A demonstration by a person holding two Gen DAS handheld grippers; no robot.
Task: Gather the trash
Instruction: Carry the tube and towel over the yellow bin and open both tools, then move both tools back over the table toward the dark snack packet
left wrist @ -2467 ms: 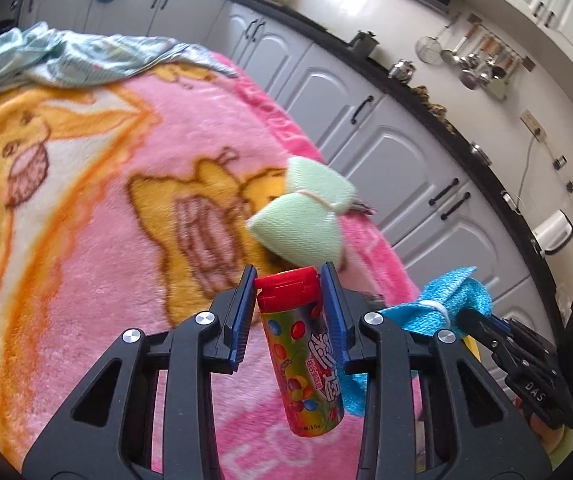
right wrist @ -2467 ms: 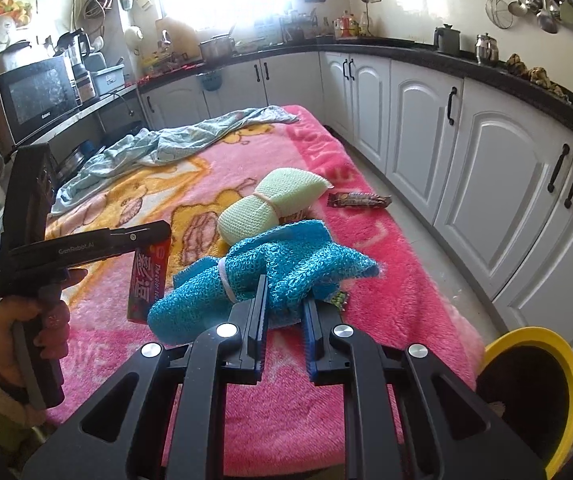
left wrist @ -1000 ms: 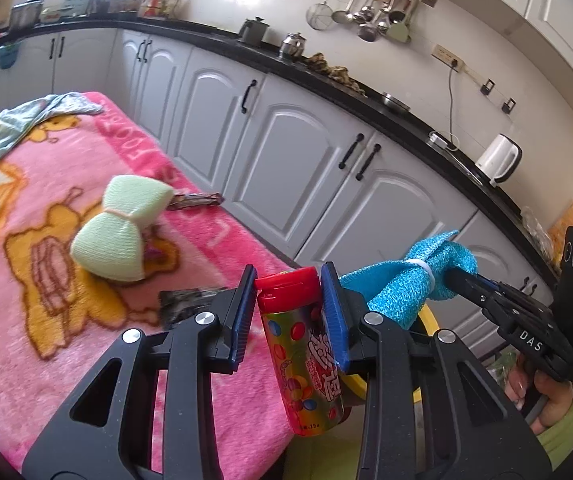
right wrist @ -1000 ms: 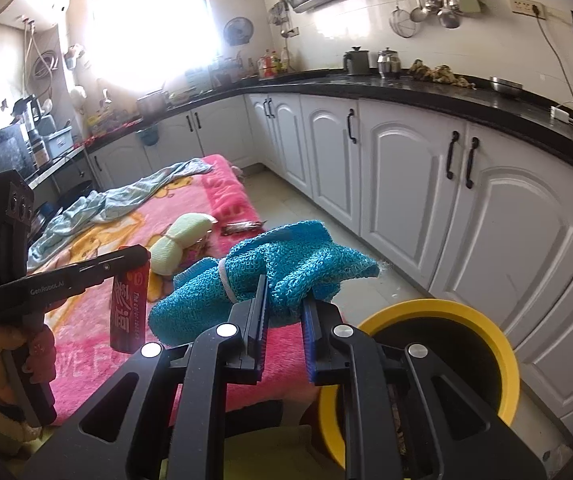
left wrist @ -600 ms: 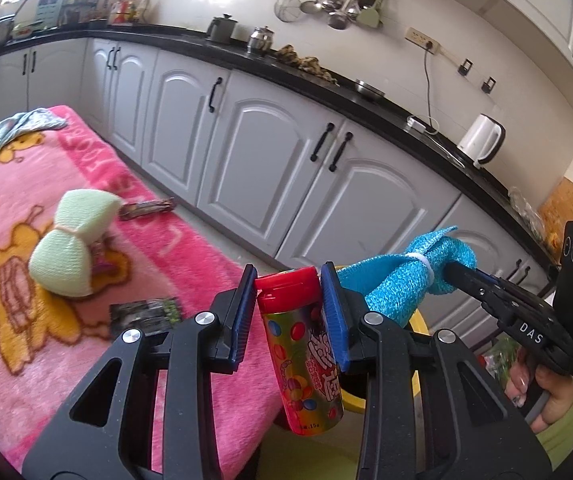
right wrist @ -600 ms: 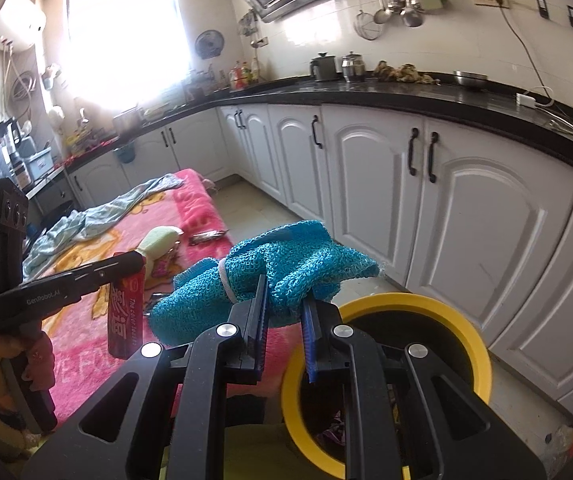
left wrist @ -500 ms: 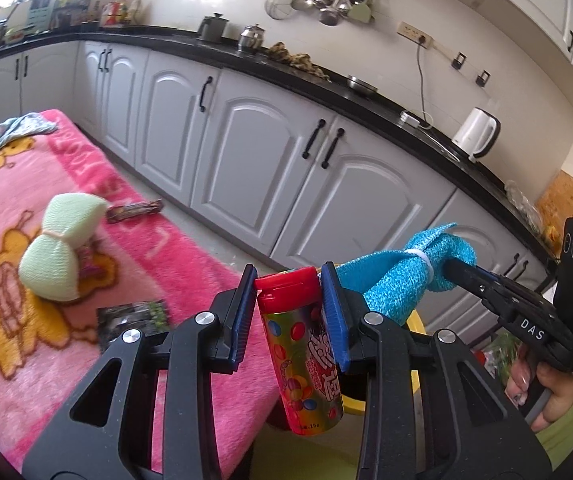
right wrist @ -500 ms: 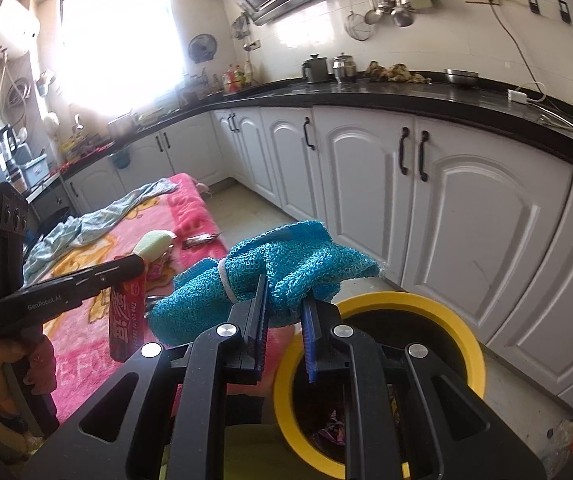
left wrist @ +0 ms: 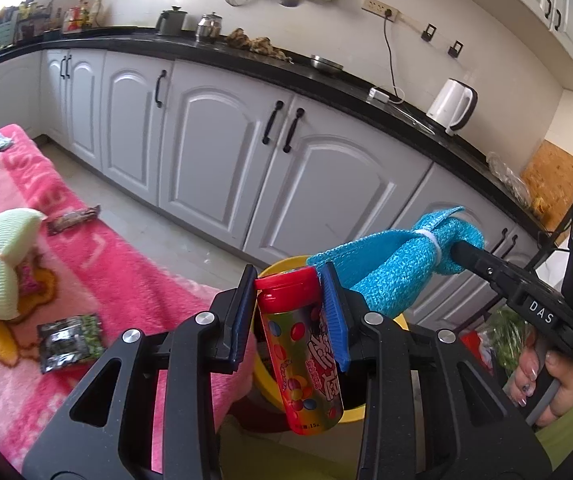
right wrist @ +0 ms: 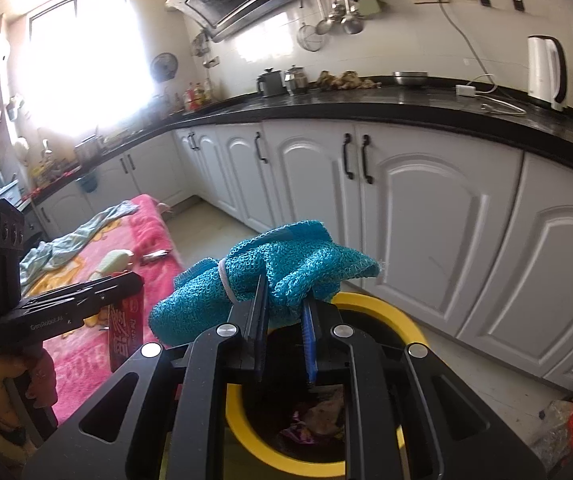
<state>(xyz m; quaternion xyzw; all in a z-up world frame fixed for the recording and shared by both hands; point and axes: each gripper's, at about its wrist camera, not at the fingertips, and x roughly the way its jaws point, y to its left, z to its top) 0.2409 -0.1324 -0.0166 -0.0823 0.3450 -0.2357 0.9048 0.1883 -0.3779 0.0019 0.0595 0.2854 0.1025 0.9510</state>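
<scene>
Candy tube (left wrist: 300, 344) is clamped by the left gripper (left wrist: 289, 312), blue cloth bundle (right wrist: 270, 276) by the right gripper (right wrist: 284, 320), both held over the yellow-rimmed bin (right wrist: 386, 320). Green bundle (left wrist: 2, 264), dark packet (left wrist: 70, 340) and wrapper (left wrist: 72, 220) are left near the pink blanket's (left wrist: 134, 280) edge.

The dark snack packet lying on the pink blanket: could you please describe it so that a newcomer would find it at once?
Start at the pink blanket with its yellow cartoon print, then find the pale green sponge tied like a bow. The snack packet lies flat just below that sponge in the left wrist view. It is dark and crinkled with green print, wider than the thin brown wrapper beyond the sponge.
</scene>
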